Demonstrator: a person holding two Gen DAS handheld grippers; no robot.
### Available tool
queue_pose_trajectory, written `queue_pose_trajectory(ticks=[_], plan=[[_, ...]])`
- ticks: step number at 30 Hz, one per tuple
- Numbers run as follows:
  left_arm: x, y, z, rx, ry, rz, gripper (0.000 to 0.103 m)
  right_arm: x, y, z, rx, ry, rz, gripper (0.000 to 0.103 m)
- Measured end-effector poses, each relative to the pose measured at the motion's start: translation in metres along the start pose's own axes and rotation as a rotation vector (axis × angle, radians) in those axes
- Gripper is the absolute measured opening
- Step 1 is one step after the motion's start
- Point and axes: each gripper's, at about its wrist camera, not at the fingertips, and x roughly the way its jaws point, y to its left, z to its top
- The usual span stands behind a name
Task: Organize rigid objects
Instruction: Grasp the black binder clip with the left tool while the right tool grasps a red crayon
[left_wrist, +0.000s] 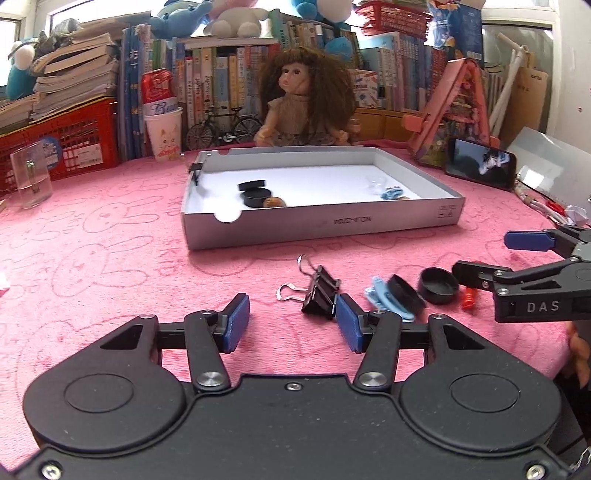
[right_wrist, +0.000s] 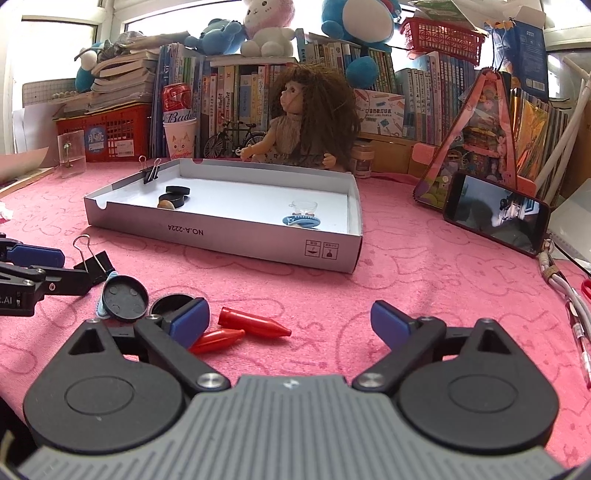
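Observation:
A grey cardboard tray holds two black round lids, a light blue clip and a clear piece; a binder clip sits on its wall. On the pink cloth in front lie two black binder clips, a light blue clip, two black caps and two red pointed pieces. My left gripper is open, the binder clips just off its right fingertip. My right gripper is open wide over the red pieces.
Behind the tray sit a doll, a toy bicycle, a paper cup with a can, a red crate and rows of books. A clear glass stands far left. A phone, cables and a red pen lie at the right.

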Motion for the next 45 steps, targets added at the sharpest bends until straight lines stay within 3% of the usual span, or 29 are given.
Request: queue_pose_trajectory(ticks=[11,19,29,33,35,40,45], plan=[[0.001,0.016,0.003,-0.057,-0.009,0.131,0.05,0.002,-0.015,0.005,0.072,0.071,-0.072,0.098],[-0.004,-0.005,0.012,-0.158,-0.071,0.125,0.054,0.002,-0.005,0.014,0.171,0.116,-0.075,0.094],[0.022,-0.025,0.017,-0.186,-0.034,0.19,0.05,0.007,0.018,0.013,0.19,0.112,-0.154,0.083],[0.026,-0.025,0.014,-0.191,-0.027,0.187,0.043,0.006,0.02,0.011,0.192,0.105,-0.17,0.074],[0.025,-0.026,0.014,-0.178,-0.035,0.183,0.032,0.006,0.02,0.011,0.194,0.101,-0.168,0.068],[0.024,-0.026,0.013,-0.166,-0.038,0.179,0.031,0.005,0.02,0.012,0.18,0.092,-0.149,0.042],[0.022,-0.023,0.013,-0.155,-0.038,0.183,0.031,0.006,0.014,0.012,0.139,0.073,-0.07,0.027]])
